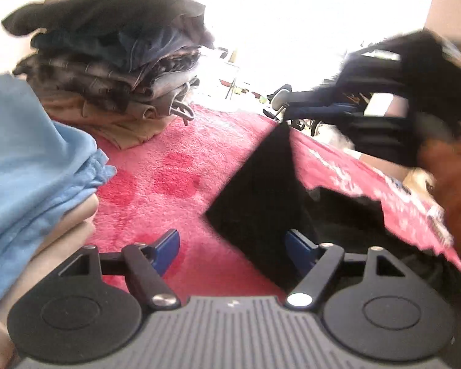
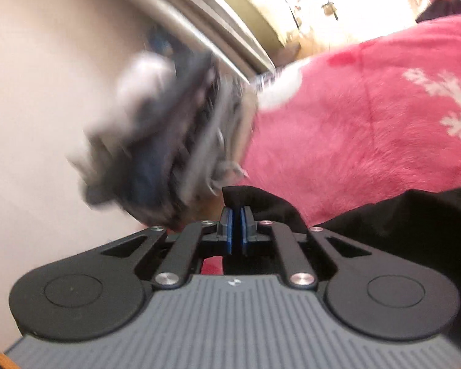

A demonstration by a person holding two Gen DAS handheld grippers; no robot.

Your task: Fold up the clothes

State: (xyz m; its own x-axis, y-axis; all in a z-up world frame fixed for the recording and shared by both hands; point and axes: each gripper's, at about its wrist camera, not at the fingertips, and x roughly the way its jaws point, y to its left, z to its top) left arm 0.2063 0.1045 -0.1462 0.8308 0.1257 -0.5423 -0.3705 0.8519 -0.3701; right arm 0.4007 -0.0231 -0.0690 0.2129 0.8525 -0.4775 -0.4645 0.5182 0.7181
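A black garment (image 1: pixel 261 190) lies on the pink blanket (image 1: pixel 175 160), one corner pulled up. My left gripper (image 1: pixel 233 246) is open just above the blanket, its right finger over the black cloth. My right gripper (image 2: pixel 237 221) is shut on a fold of the black garment (image 2: pixel 384 215) and lifts it; it appears blurred at the upper right of the left wrist view (image 1: pixel 384 98).
A tall stack of folded dark and tan clothes (image 1: pixel 113 61) stands at the back left on the blanket; it looks blurred in the right wrist view (image 2: pixel 169 129). A light blue folded pile (image 1: pixel 24 160) lies close on the left. A beige wall (image 2: pixel 46 92) is behind.
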